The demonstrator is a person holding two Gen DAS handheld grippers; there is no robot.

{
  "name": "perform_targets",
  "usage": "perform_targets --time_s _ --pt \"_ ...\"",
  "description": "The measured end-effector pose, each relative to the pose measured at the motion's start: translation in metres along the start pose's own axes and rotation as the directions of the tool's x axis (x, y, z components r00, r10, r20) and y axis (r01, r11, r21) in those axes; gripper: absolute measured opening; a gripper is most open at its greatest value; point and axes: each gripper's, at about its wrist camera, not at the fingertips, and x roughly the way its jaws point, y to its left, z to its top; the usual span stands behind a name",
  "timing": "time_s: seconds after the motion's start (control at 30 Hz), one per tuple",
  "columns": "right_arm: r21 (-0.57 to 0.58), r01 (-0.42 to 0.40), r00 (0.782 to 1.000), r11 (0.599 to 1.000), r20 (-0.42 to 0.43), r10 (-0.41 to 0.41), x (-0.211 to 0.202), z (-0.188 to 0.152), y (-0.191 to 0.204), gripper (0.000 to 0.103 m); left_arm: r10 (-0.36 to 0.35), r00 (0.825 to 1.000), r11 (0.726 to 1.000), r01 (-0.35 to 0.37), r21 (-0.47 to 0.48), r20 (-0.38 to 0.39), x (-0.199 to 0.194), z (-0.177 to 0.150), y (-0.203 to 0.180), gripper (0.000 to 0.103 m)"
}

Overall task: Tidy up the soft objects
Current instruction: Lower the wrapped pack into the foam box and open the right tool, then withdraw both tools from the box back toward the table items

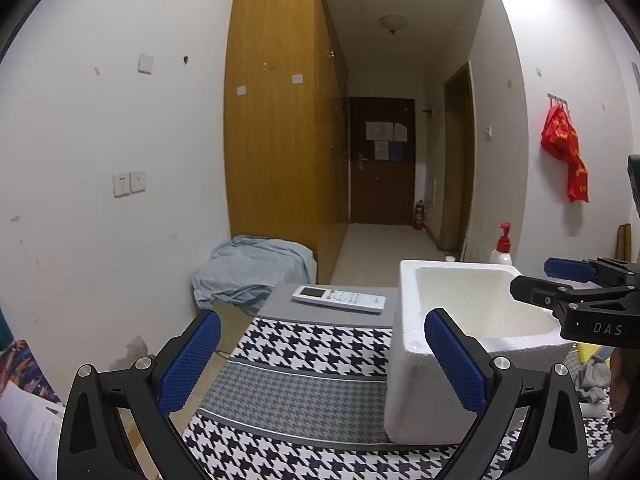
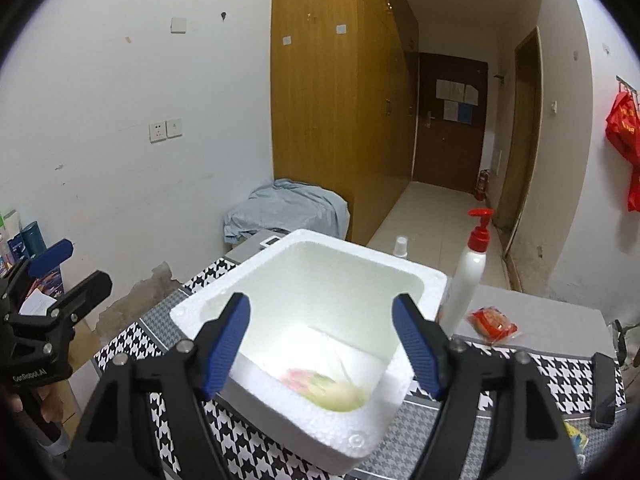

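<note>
A white foam box (image 2: 352, 276) stands on the houndstooth table (image 2: 168, 320). A blurred pink and green soft object (image 2: 324, 388) lies inside it at the near wall. My right gripper (image 2: 320, 344) is open and empty, hovering above the box's near side. My left gripper (image 1: 320, 360) is open and empty, left of the foam box (image 1: 420, 360), low over the table (image 1: 312, 360). The right gripper also shows in the left wrist view (image 1: 536, 282) over the box. The left gripper also shows at the left edge of the right wrist view (image 2: 72, 268).
A white remote (image 1: 339, 299) lies at the table's far edge. A white pump bottle with red top (image 2: 468, 276) and a red packet (image 2: 494, 324) sit right of the box. A dark phone (image 2: 603, 390) lies at far right. A grey cloth pile (image 1: 252, 272) is by the wardrobe.
</note>
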Motion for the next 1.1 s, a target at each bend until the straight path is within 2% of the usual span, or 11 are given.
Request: perform_targets --time_s 0.13,0.23,0.3,0.33,0.77,1.1 --pt "0.000 0.003 1.000 1.000 0.024 -0.003 -0.009 -0.001 0.002 0.083 -0.013 1.000 1.000 0.013 0.007 -0.001 -0.003 -0.001 -0.006 0.102" --pt "0.005 0.009 0.999 1.000 0.034 -0.010 -0.018 -0.004 0.001 0.092 -0.023 1.000 1.000 0.023 0.005 -0.001 -0.007 -0.001 -0.011 0.102" --pt "0.004 0.011 0.999 1.000 0.043 -0.012 -0.023 -0.005 0.001 0.102 -0.032 0.999 0.999 0.032 0.012 -0.002 -0.010 -0.002 -0.015 0.102" --pt "0.004 0.012 0.999 1.000 0.049 -0.012 -0.025 -0.005 0.001 0.103 -0.033 0.999 0.999 0.033 0.016 -0.001 -0.012 -0.002 -0.016 0.102" --pt "-0.001 0.015 0.996 1.000 0.089 -0.015 -0.062 -0.015 -0.003 0.103 -0.049 0.999 0.998 0.048 0.029 0.021 -0.036 0.004 -0.038 0.102" --pt "0.012 0.050 0.991 0.999 0.127 -0.051 -0.097 -0.027 -0.017 0.103 -0.098 0.995 0.994 0.096 0.046 0.035 -0.057 0.007 -0.065 0.102"
